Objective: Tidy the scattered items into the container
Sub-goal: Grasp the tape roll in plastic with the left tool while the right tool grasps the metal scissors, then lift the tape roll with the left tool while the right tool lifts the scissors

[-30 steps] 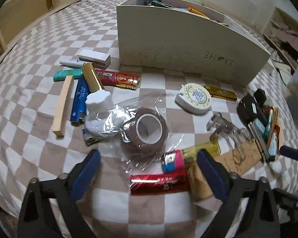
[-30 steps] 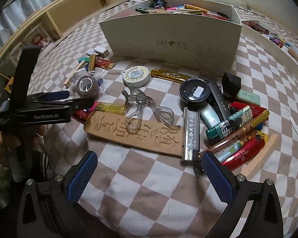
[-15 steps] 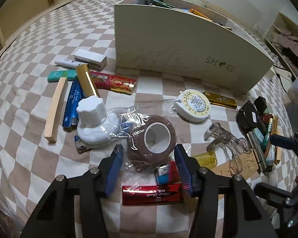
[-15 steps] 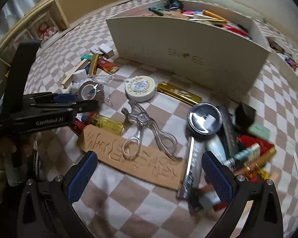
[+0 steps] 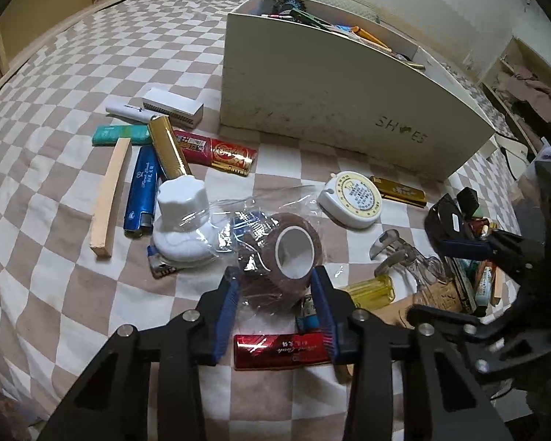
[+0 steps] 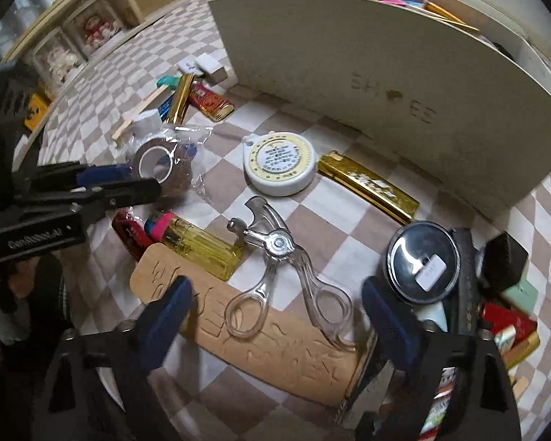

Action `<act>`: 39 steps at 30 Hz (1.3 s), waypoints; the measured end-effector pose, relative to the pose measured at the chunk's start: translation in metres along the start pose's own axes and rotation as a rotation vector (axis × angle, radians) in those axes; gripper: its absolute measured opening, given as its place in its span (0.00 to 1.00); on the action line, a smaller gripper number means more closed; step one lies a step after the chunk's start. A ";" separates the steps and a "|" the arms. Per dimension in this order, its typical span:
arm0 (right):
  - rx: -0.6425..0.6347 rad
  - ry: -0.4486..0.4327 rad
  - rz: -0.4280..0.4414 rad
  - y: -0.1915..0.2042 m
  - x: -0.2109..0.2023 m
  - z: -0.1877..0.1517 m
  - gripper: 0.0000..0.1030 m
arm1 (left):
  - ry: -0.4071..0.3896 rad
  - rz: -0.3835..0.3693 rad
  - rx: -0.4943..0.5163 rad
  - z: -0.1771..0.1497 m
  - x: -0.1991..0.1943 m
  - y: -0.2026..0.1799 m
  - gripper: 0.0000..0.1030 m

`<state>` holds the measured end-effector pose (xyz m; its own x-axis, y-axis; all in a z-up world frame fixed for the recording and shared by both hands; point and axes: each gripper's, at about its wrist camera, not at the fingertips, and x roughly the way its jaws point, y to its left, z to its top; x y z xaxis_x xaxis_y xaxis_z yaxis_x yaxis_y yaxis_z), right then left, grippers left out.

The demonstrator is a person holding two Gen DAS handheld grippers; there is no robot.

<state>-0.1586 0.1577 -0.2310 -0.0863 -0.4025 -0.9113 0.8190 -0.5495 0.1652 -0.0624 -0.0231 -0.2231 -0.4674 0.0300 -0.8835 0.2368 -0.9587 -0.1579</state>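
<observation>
Left gripper closing around wrapped tape roll; only the right view shows right gripper narrowing, empty, over scissors.

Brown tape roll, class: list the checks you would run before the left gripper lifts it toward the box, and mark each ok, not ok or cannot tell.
1. Brown tape roll sits between the left gripper pads: ok.
2. Pads firmly pressing the roll: cannot tell; the jaws are closing.
3. Clear plastic wrap free of neighbours: not ok, it drapes over the white cap.
4. Box open at the top: ok.
5. Right gripper clear of the roll: ok, it is over the clear-handled tool, jaws closing.
</observation>
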 end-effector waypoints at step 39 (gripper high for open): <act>0.033 -0.024 -0.060 -0.006 0.020 0.013 0.32 | -0.026 0.100 0.087 0.010 0.038 -0.023 0.57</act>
<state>-0.1729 0.1436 -0.2448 -0.1487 -0.3858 -0.9105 0.7931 -0.5964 0.1232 -0.0938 -0.0026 -0.2486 -0.4671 -0.0727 -0.8812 0.2091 -0.9774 -0.0302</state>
